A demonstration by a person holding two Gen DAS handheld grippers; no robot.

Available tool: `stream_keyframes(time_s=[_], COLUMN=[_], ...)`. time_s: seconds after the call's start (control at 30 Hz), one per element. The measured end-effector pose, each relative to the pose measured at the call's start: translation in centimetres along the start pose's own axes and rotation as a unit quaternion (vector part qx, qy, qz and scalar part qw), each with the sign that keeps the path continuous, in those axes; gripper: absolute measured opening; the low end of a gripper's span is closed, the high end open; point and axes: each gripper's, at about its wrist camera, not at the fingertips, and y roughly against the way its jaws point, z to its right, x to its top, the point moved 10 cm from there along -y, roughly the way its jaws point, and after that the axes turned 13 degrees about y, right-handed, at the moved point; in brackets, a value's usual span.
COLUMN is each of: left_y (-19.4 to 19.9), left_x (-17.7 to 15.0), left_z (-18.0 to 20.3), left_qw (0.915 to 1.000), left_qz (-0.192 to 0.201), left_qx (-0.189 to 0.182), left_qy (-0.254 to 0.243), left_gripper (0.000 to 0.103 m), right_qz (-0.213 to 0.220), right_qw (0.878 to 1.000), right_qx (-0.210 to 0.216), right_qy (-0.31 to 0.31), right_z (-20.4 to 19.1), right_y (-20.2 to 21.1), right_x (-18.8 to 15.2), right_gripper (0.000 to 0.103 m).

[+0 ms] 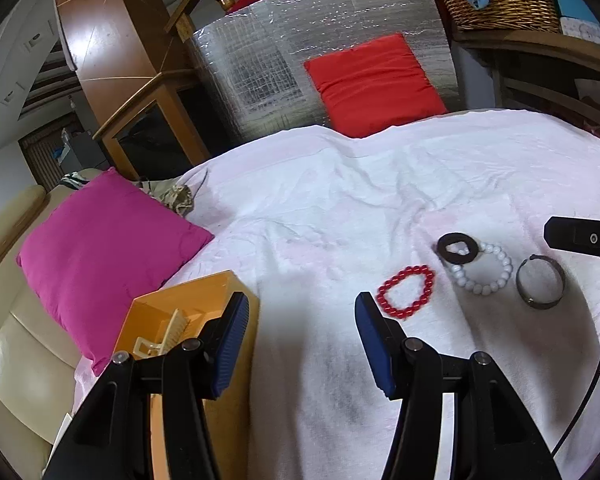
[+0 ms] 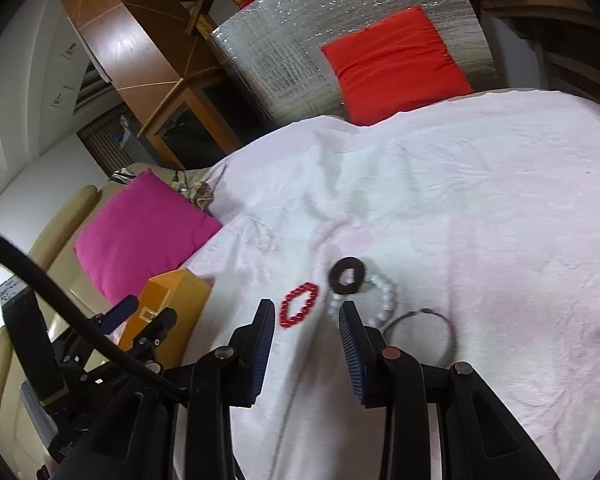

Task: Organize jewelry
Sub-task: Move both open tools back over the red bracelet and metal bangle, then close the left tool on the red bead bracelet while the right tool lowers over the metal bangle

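On the towel [image 1: 340,208] four pieces lie in a loose row: the beaded bracelet [image 1: 406,290] at nine o'clock, the pearl bracelet [image 1: 485,268] in the middle, the bangle [image 1: 539,282] at three o'clock. The hair tie [image 1: 456,249] overlaps the pearl bracelet's eleven o'clock edge. The box [image 1: 188,320] stands at the towel's nine o'clock edge, holding a hair clip [image 1: 162,340]. Beyond it, at ten o'clock, a cushion [image 1: 108,248] rests on the sofa [image 1: 16,344].

Orange box [image 1: 204,304] blocks left (bracelets [image 1: 407,291] right).
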Motion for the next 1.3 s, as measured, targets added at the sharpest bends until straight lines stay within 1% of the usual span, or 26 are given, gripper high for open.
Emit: stream_keyframes(time_s=[0.13,0.17,0.2,0.23,0.3,0.33,0.4,0.5,0.6,0.7,0.83,0.87,0.93,0.97,1.03,1.17,1.3], left_y=[-0.5,-0.7,-1.0,-1.5,-3.1,-3.4,-4.6,-5.5,-6.2,-6.9,-7.3,-7.4,-7.6,-7.7,-8.0,-8.7,-9.1], left_x=[-0.2,-0.5,-0.8,-1.3,-2.7,-3.1,-4.2,-4.8,-4.9,-4.8,-4.5,-4.4,-4.1,-4.1,-4.1,-4.1,-3.6], left_z=[1.2,1.4,1.7,2.0,2.7,2.8,3.0,3.1,2.9,2.7,3.4,3.7,4.7,5.2,6.5,8.4,8.8], left_qw=[0.9999,0.9998,0.9995,0.9988,0.9949,0.9934,0.9879,0.9834,0.9809,0.9772,0.9744,0.9741,0.9723,0.9709,0.9684,0.9655,0.9576], left_qz=[-0.010,-0.017,-0.027,-0.043,-0.091,-0.103,-0.140,-0.159,-0.166,-0.173,-0.171,-0.169,-0.165,-0.165,-0.165,-0.157,-0.153], left_qx=[-0.008,-0.012,-0.016,-0.023,-0.043,-0.049,-0.067,-0.085,-0.096,-0.111,-0.135,-0.140,-0.157,-0.165,-0.182,-0.206,-0.239], left_qy=[-0.007,-0.008,-0.009,-0.008,-0.007,-0.006,0.004,0.019,0.034,0.052,0.056,0.055,0.053,0.052,0.045,0.029,0.047], left_gripper=[0.056,0.057,0.061,0.062,0.062,0.062,0.062,0.062,0.062,0.062,0.062,0.062,0.062,0.062,0.062,0.062,0.062], right_qz=[-0.011,-0.017,-0.021,-0.030,-0.055,-0.068,-0.096,-0.120,-0.128,-0.134,-0.137,-0.139,-0.142,-0.143,-0.144,-0.143,-0.134], right_qw=[1.000,1.000,0.999,0.999,0.997,0.996,0.992,0.988,0.987,0.986,0.984,0.984,0.980,0.978,0.974,0.969,0.972], right_qx=[-0.017,-0.022,-0.026,-0.033,-0.041,-0.045,-0.060,-0.067,-0.067,-0.086,-0.109,-0.116,-0.133,-0.144,-0.159,-0.172,-0.171], right_qy=[-0.008,-0.011,-0.015,-0.022,-0.039,-0.047,-0.062,-0.073,-0.065,-0.043,-0.006,0.005,0.033,0.052,0.077,0.103,0.087], right_z=[1.8,2.5,2.9,3.7,5.2,6.0,7.6,8.8,9.0,9.0,8.7,8.7,8.6,8.6,8.4,8.2,8.4], right_y=[0.2,0.1,0.1,-0.1,-0.5,-0.8,-1.4,-2.1,-2.7,-3.5,-4.3,-4.4,-4.7,-4.7,-4.6,-4.4,-3.8], right_x=[-0.5,-0.7,-0.8,-1.2,-2.0,-2.4,-3.4,-4.1,-4.2,-4.0,-3.7,-3.6,-3.6,-3.7,-3.7,-3.6,-3.0], right_gripper=[0.036,0.036,0.036,0.036,0.036,0.036,0.036,0.033,0.033,0.033,0.032,0.031,0.023,0.021,0.014,0.011,0.009])
